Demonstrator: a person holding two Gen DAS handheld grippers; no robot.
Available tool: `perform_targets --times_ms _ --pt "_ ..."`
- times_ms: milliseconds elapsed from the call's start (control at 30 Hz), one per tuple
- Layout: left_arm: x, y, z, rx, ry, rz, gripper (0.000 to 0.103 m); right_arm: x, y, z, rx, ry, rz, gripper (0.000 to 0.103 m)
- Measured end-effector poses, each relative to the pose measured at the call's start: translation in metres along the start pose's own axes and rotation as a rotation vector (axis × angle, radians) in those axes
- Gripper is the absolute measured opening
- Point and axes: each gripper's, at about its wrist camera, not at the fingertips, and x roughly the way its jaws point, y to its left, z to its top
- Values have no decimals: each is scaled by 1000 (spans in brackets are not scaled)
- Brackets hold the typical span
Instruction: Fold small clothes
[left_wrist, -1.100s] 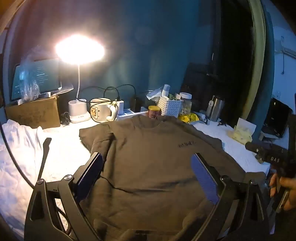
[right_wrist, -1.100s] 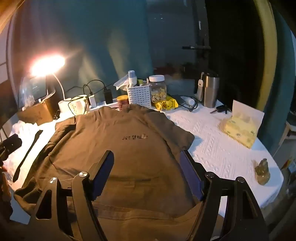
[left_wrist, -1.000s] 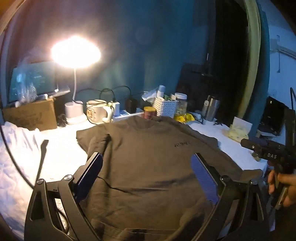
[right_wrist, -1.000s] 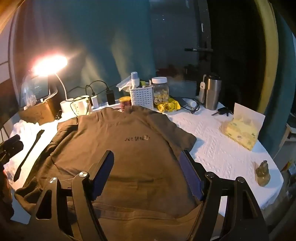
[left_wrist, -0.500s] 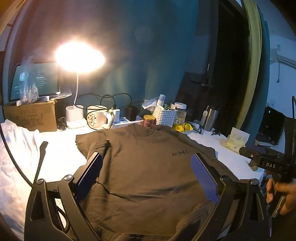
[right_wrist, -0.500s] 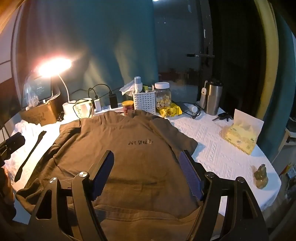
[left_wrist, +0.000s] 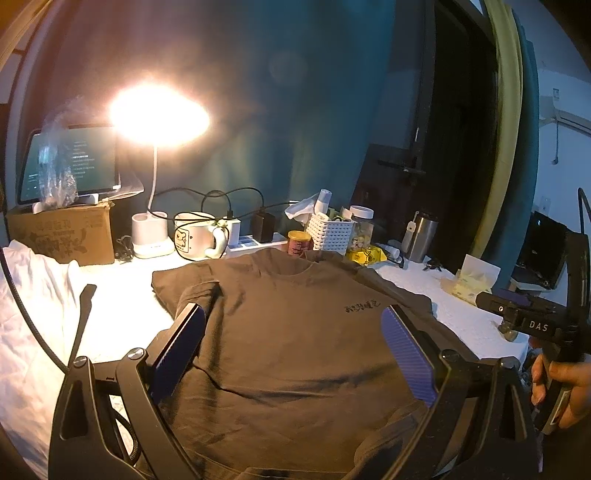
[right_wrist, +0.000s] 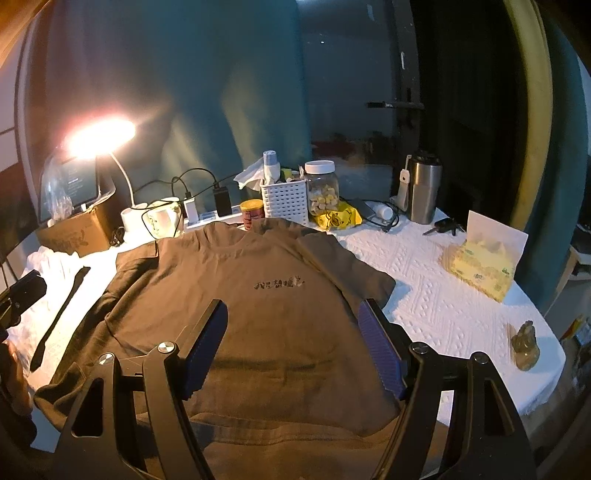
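while both grippers gape, brown t-shirt (right_wrist: 280, 332) lies flat beneath.

We see a dim room lit mainly by one white gooseneck desk lamp (left_wrist: 157, 114), ahead and left of both grippers. Its head is blown out into glare, with a hazy halo on the teal wall. Warm light falls on the brown cotton T-shirt (right_wrist: 266, 317), where soft shadows lie beneath the gripper fingers. Fisheye distortion bends both pictures' edges, and the corners go dark.
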Motion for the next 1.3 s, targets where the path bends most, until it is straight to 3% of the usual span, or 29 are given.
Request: perform_targets --times_ms 1300 --pt "3 13 11 -31 10 5 95 2 16 12 -34 -8 13 77"
